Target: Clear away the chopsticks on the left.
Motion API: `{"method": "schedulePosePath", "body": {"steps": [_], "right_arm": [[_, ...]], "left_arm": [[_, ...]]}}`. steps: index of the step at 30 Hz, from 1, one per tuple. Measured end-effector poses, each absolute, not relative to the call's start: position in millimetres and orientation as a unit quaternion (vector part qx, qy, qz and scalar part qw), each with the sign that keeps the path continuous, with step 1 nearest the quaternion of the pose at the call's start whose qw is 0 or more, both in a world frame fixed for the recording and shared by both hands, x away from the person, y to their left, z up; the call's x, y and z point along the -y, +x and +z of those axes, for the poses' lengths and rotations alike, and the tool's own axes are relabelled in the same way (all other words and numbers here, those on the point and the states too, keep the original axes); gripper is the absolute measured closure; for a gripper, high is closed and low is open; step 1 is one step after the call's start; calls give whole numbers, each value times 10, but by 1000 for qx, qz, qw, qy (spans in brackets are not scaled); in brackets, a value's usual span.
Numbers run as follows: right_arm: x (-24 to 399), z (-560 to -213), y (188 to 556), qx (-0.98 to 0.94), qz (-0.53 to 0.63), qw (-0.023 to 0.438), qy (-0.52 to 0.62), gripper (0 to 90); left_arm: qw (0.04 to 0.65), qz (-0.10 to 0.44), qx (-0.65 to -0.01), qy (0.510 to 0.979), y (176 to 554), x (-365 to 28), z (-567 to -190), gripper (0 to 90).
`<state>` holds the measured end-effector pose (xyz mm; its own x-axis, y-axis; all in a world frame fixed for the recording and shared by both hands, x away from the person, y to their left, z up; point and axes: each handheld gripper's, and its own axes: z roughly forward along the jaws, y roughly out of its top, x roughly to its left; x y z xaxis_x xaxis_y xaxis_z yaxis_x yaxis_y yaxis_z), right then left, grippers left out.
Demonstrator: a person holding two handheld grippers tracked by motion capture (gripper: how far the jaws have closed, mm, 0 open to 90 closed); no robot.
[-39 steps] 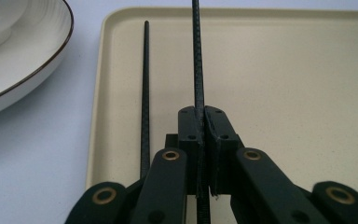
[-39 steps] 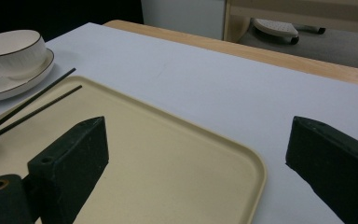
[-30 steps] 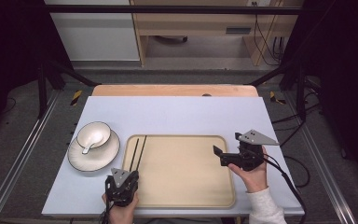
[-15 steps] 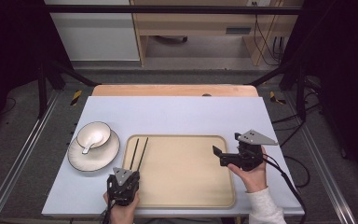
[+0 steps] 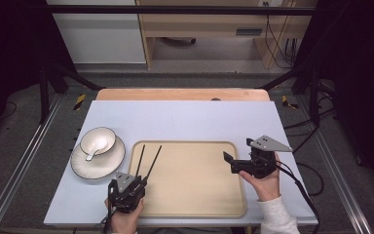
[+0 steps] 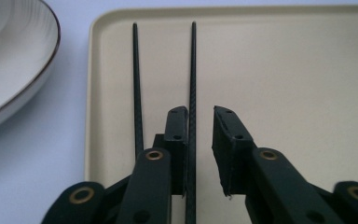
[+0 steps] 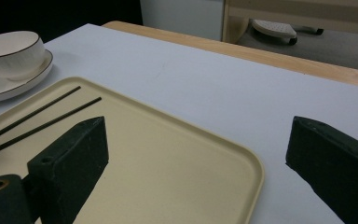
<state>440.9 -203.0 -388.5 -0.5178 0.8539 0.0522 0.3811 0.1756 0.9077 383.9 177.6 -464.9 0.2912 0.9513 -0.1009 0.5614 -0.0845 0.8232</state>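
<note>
Black chopsticks [image 5: 146, 163] lie in a pair on the left part of the beige tray [image 5: 195, 207], their far tips fanned a little apart and pointing away from the person. The left gripper [image 5: 140, 182] sits low at the tray's near left corner, right over the near ends of the sticks. Its fingers [image 6: 176, 135] have just been easing apart: in the left gripper view a slim gap shows between them, and one chopstick [image 6: 192, 93] runs through that gap close along the inner face of the left finger, while the other chopstick [image 6: 137, 88] lies outside it, just beside. Neither pad looks to be pressing on the stick now.

The right gripper [image 5: 229, 161] hovers over the tray's right edge, held level and pointing across toward the middle, with its fingers [image 7: 74, 149] spread wide and nothing between them.

On the pale blue worktop [image 5: 185, 117], just left of the tray, a white bowl [image 5: 98, 141] with a dark rim stands on a matching plate [image 5: 85, 165], and a white spoon [image 5: 93, 152] rests inside the bowl.
</note>
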Motion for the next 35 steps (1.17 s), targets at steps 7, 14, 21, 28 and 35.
{"method": "schedulePosePath", "body": {"steps": [7, 14, 21, 28, 35], "right_arm": [[2052, -3871, 4401, -723, 485, 247, 426, 58], [2070, -3857, 4385, -719, 490, 247, 427, 57], [2115, -3827, 4372, -714, 494, 253, 428, 54], [2162, -3845, 4386, -710, 493, 255, 433, 50], [2173, -3898, 4411, -713, 483, 254, 440, 52]], "left_arm": [[437, 230, -488, 720, 3971, -1791, -4397, 620], [463, 211, -442, 739, 4131, -1875, -4154, 473], [455, 227, -402, 761, 4124, -2143, -4115, 325], [459, 227, -414, 753, 4057, -2468, -4192, 208], [457, 227, -412, 755, 4038, -2586, -4271, 178]]}}
